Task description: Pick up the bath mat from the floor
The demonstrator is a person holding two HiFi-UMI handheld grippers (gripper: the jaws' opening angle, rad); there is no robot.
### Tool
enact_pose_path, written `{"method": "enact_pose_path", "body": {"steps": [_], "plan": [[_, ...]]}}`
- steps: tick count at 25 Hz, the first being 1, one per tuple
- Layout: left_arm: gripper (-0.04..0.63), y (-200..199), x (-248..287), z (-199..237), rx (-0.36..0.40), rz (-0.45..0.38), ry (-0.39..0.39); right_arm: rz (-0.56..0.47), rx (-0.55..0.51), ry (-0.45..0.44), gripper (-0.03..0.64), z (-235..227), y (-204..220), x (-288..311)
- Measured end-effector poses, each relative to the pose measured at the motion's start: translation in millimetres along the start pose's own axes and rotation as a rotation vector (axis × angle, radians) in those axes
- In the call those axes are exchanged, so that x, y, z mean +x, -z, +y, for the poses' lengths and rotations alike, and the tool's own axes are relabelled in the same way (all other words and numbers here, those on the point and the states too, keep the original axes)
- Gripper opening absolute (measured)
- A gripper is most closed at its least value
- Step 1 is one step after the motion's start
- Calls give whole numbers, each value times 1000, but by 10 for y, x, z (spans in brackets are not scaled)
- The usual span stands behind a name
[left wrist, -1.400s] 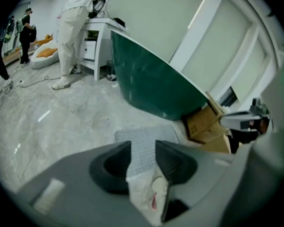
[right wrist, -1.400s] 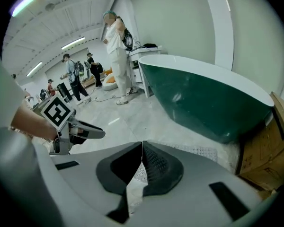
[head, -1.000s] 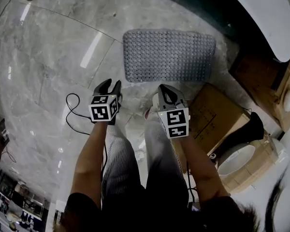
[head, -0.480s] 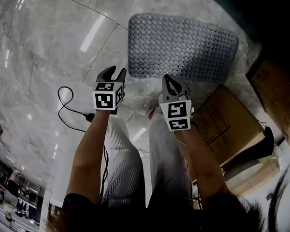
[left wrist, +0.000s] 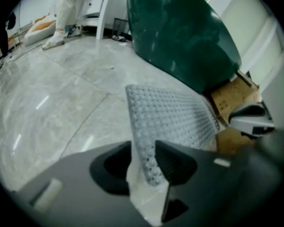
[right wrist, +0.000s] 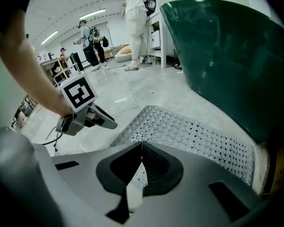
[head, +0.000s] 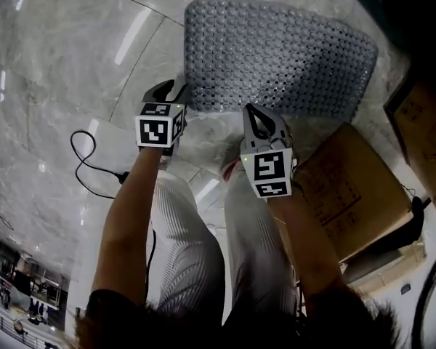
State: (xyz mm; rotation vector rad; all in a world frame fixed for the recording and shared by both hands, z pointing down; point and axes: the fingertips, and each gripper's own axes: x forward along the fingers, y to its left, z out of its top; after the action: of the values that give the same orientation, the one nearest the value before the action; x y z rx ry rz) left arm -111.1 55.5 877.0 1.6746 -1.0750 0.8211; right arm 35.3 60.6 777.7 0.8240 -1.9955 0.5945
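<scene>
The grey studded bath mat [head: 276, 49] lies flat on the marble floor, just beyond both grippers. My left gripper [head: 170, 91] is open at the mat's near left corner. In the left gripper view that corner of the mat [left wrist: 170, 115] runs into the gap between the jaws of the left gripper [left wrist: 144, 148], and nothing pinches it. My right gripper [head: 251, 113] is shut with its tips pressed together and empty, just short of the mat's near edge. The right gripper view shows the mat [right wrist: 189, 134] beyond the right gripper [right wrist: 142, 145], and the left gripper [right wrist: 106, 122] to the left.
A flat cardboard box [head: 349, 187] lies on the floor right of my legs. A dark green tub [right wrist: 222, 56] stands behind the mat. A black cable [head: 87, 162] trails on the floor at left. People stand far back [right wrist: 135, 22].
Both grippers have moved forward towards the mat, which now fills more of the head view. The left gripper has reached the mat's near left corner. The right gripper stays shut.
</scene>
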Motion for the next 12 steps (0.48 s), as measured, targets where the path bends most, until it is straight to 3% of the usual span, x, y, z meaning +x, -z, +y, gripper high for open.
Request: {"method": "enact_pose_path", "body": {"steps": [12], "plan": [[163, 191, 489, 102, -76, 1, 33, -8, 16, -36, 0, 56, 399, 317]]}}
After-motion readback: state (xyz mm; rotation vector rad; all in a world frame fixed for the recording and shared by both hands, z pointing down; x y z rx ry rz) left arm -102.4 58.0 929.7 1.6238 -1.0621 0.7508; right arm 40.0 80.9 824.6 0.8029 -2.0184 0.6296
